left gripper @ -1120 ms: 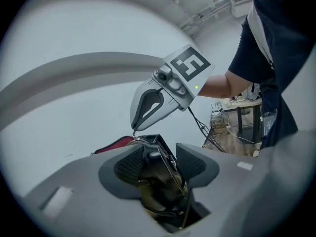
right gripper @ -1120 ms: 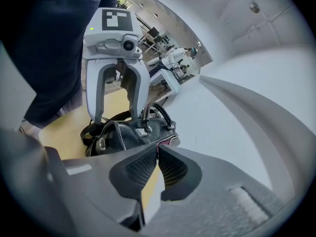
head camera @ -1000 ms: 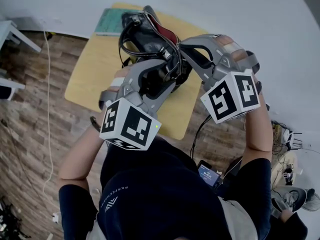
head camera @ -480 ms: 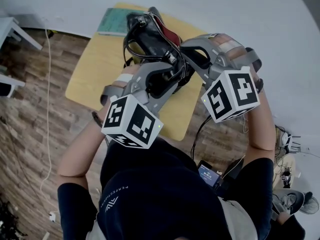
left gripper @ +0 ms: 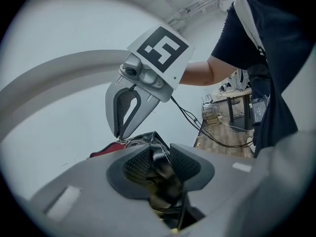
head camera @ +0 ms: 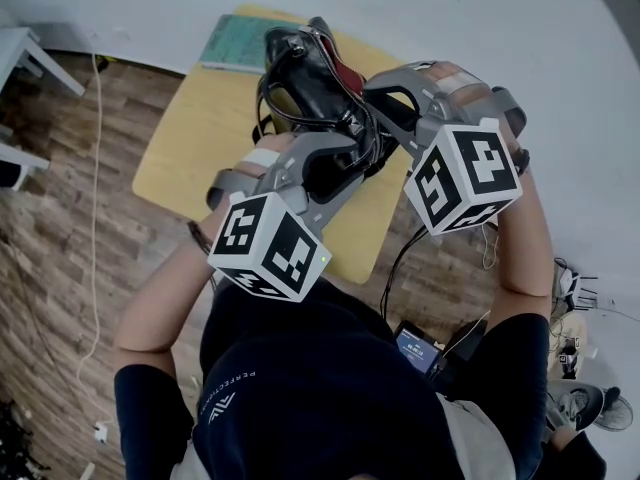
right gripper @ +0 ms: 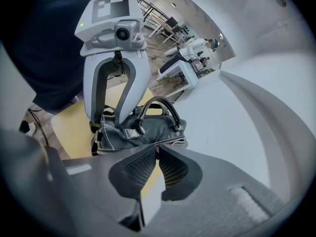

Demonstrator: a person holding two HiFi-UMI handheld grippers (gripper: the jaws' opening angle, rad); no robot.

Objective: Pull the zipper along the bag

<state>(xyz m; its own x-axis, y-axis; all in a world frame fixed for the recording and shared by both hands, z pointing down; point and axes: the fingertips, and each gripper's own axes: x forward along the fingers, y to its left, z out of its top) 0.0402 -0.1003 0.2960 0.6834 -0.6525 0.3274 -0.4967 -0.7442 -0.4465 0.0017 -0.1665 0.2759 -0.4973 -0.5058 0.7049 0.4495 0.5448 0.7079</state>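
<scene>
A black leather handbag with two handles and a red lining stands on a small yellow table. My left gripper is at the bag's near end. In the left gripper view its jaws are closing, with a fold of the black leather filling the gap between the pads. My right gripper reaches in from the right to the bag's top. In the right gripper view its jaws meet on a thin zipper pull at the zipper line of the bag.
A green book lies on the table's far left corner. The wall runs close behind the table. Black cables hang to the wood floor at the right, by a small screen device. A white furniture leg stands at the left.
Bag and both grippers have drifted slightly to the right in the head view. The left gripper has pushed a little further onto the bag's near end.
</scene>
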